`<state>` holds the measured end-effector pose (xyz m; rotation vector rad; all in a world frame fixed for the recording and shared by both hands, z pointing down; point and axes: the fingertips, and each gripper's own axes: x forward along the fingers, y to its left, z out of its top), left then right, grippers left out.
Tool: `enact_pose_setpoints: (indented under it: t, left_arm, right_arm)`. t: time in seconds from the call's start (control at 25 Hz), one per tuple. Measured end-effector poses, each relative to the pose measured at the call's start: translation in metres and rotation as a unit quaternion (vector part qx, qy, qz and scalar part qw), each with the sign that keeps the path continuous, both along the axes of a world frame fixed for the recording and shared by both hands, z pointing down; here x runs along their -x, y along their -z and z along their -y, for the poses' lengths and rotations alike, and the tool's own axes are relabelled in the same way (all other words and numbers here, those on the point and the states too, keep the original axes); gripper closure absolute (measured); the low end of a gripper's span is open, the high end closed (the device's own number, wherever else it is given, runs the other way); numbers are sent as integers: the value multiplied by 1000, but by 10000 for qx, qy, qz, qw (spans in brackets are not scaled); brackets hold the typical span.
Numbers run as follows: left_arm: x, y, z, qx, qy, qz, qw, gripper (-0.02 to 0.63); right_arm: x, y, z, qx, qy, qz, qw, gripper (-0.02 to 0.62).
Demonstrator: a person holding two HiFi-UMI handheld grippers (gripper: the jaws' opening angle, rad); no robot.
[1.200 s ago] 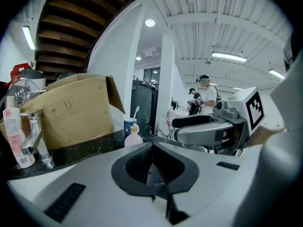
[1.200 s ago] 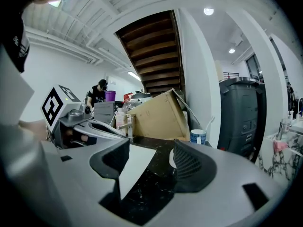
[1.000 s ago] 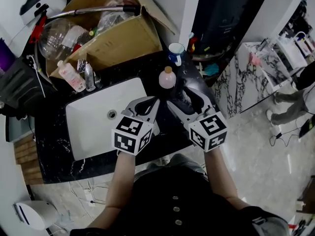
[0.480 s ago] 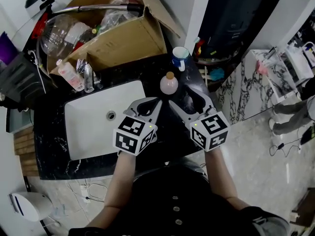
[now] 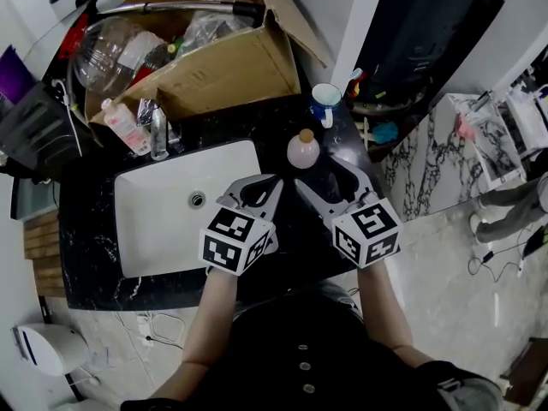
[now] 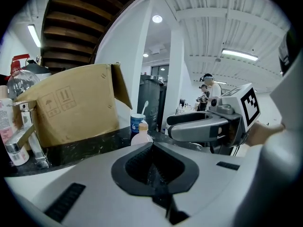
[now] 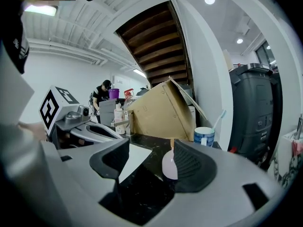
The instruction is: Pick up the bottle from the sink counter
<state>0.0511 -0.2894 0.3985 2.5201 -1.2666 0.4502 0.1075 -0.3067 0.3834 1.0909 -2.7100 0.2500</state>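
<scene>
One change is noted: open right gripper (image 5: pixel 326 173) is brought nearer the pale pink round plastic bottle (image 5: pixel 303 151) on the black stone counter (image 5: pixel 90 221); left gripper (image 5: pixel 267 181) is closed, empty. Grasp is judged imminent.

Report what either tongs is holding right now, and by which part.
Nothing is held. The left tongs are shut and empty; the right tongs are open, with the bottle standing just beyond them, untouched.
</scene>
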Motion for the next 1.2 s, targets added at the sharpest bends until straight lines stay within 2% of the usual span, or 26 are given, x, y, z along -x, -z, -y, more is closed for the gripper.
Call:
enact_pose_setpoints:
  t: [0.32, 0.8, 1.0, 1.2]
  left_arm:
    - [15, -15, -5, 173, 62, -66, 9998, 588]
    - [27, -18, -6, 237, -303, -163, 9991, 588]
    - [25, -22, 3, 336, -427, -152, 9984, 588]
    - [18, -21, 14, 336, -473, -315, 9978, 588]
  right_arm:
    - [17, -18, -3, 184, 21, -108, 9998, 304]
    - [27, -21, -5, 294, -255, -95, 9992, 291]
    - [26, -22, 1, 387, -426, -99, 9983, 290]
    - [19, -27, 9, 464, -541, -168, 9973, 288]
